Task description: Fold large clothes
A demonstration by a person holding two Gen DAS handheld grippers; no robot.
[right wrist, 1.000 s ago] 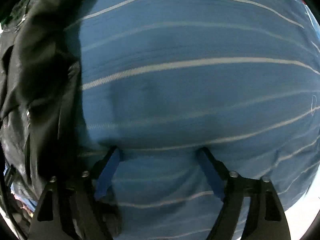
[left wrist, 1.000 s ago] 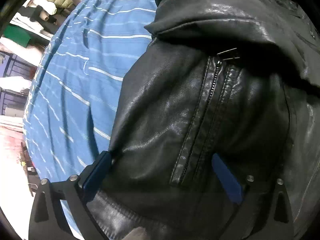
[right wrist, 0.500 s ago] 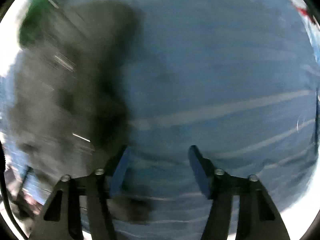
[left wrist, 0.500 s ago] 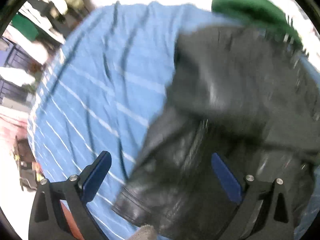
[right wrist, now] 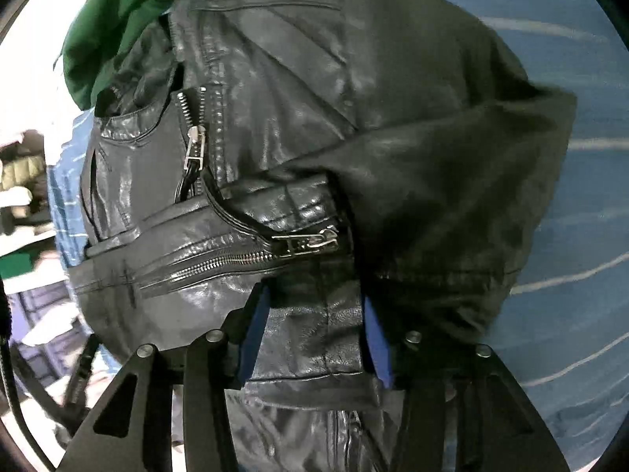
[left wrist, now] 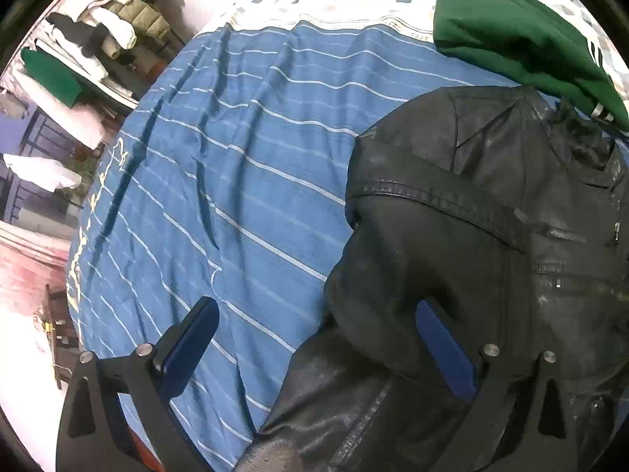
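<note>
A black leather jacket [left wrist: 471, 244] lies on a blue striped bedsheet [left wrist: 243, 181], its sleeves folded in. My left gripper [left wrist: 318, 338] is open above the jacket's left edge, one finger over the sheet, one over the leather, holding nothing. In the right wrist view the jacket [right wrist: 314, 118] fills the frame, with a zipped cuff [right wrist: 243, 251] across it. My right gripper [right wrist: 314, 334] has its jaws narrowed around a leather fold of the jacket; the blue pads [right wrist: 253, 334] sit against the fold on both sides.
A green garment [left wrist: 523, 31] lies beyond the jacket at the far side of the bed, also in the right wrist view [right wrist: 114, 23]. Shelves with stacked clothes [left wrist: 78, 47] stand left of the bed. The bed's left edge [left wrist: 74, 275] drops to the floor.
Both grippers pulled back and up from the bed. The right gripper swung left from over bare sheet onto the jacket and narrowed around a fold. The left gripper stayed open.
</note>
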